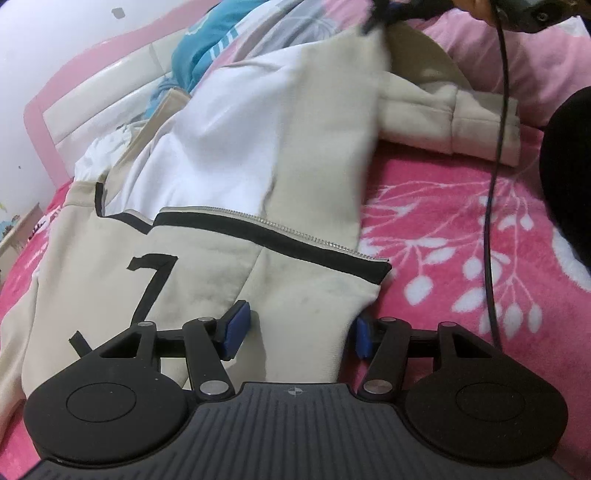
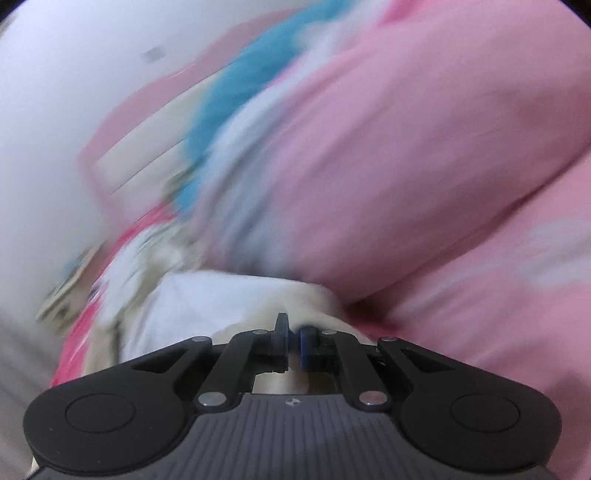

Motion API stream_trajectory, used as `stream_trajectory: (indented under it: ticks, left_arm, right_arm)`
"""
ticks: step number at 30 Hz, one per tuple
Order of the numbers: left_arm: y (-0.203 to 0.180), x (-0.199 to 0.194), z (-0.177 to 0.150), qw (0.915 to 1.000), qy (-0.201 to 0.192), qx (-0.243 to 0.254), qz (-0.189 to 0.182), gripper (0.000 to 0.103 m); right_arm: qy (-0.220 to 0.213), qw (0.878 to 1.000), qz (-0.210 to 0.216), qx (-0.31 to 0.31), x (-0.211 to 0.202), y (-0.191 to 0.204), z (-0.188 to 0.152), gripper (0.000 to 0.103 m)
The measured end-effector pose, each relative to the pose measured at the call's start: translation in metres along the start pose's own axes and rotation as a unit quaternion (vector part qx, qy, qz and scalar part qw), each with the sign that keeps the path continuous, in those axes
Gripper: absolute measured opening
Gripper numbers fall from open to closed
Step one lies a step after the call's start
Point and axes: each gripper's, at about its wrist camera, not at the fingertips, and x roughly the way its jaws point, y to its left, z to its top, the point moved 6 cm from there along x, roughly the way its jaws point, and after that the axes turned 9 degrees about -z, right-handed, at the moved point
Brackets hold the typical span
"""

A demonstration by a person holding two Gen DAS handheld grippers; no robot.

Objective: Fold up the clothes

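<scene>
A cream zip-up jacket (image 1: 207, 266) with black trim, a black "7" and a white lining lies open on the pink bed. My left gripper (image 1: 300, 332) is low at its bottom hem and open, with the hem lying between the blue pads (image 1: 236, 328). My right gripper (image 1: 376, 18) is at the top of the left wrist view, lifting the jacket's far front panel by its edge. In the blurred right wrist view, the right gripper (image 2: 293, 345) is shut on cream jacket cloth (image 2: 207, 306). One sleeve (image 1: 461, 122) lies out to the right.
A pink floral blanket (image 1: 443, 240) covers the bed. A black cable (image 1: 495, 221) hangs across the right side. Something dark (image 1: 569, 166) fills the right edge. A pink-and-cream headboard (image 1: 92, 99), a teal pillow (image 1: 199, 48) and a pink quilt (image 2: 369, 166) lie beyond.
</scene>
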Motion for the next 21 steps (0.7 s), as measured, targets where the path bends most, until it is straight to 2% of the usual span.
stream_trajectory:
  ticks: [1, 2, 4, 5, 6, 7, 9, 11, 12, 16, 19, 21]
  left_arm:
    - [0.000, 0.000, 0.000, 1.0000, 0.000, 0.000, 0.000, 0.057]
    - [0.000, 0.000, 0.000, 1.0000, 0.001, 0.000, -0.001, 0.057]
    - [0.001, 0.000, 0.000, 1.0000, 0.001, 0.000, -0.001, 0.057]
    - [0.001, 0.000, 0.001, 1.0000, 0.001, 0.000, 0.000, 0.057]
    - [0.000, 0.000, 0.001, 1.0000, 0.001, 0.000, 0.000, 0.057]
    - [0.000, 0.000, 0.001, 1.0000, 0.000, 0.001, 0.000, 0.057]
    - [0.001, 0.000, 0.001, 1.0000, -0.001, 0.000, -0.001, 0.057]
    - [0.002, -0.001, 0.001, 1.0000, -0.001, 0.000, -0.002, 0.057]
    - [0.003, -0.001, 0.002, 1.0000, -0.001, 0.001, -0.003, 0.057]
    - [0.003, -0.002, 0.002, 1.0000, -0.002, 0.001, -0.001, 0.057]
    - [0.001, -0.004, 0.001, 1.0000, -0.006, 0.004, 0.006, 0.057]
    - [-0.001, -0.005, -0.001, 0.9998, -0.011, 0.010, 0.012, 0.057]
  right_arm:
    - [0.019, 0.999, 0.000, 0.028, 0.003, -0.012, 0.002, 0.007]
    - [0.038, 0.998, 0.000, 0.056, 0.006, -0.025, 0.005, 0.012]
    - [0.065, 0.995, -0.009, 0.074, 0.003, -0.037, 0.000, 0.026]
    - [0.073, 0.995, -0.012, 0.072, -0.001, -0.037, -0.004, 0.037]
    - [0.082, 0.994, -0.010, 0.065, -0.008, -0.037, -0.009, 0.044]
    - [0.095, 0.994, 0.000, 0.056, -0.017, -0.036, -0.016, 0.045]
    - [0.149, 0.987, 0.039, 0.048, -0.029, -0.023, -0.035, 0.054]
    - [0.223, 0.971, 0.087, 0.017, -0.033, -0.001, -0.065, 0.056]
    - [0.252, 0.963, 0.097, -0.003, -0.033, 0.008, -0.079, 0.057]
    - [0.308, 0.949, 0.061, -0.028, 0.004, 0.033, -0.133, 0.057]
    - [0.322, 0.945, 0.046, -0.023, 0.026, 0.042, -0.161, 0.058]
    - [0.302, 0.951, 0.047, -0.038, 0.028, 0.049, -0.173, 0.059]
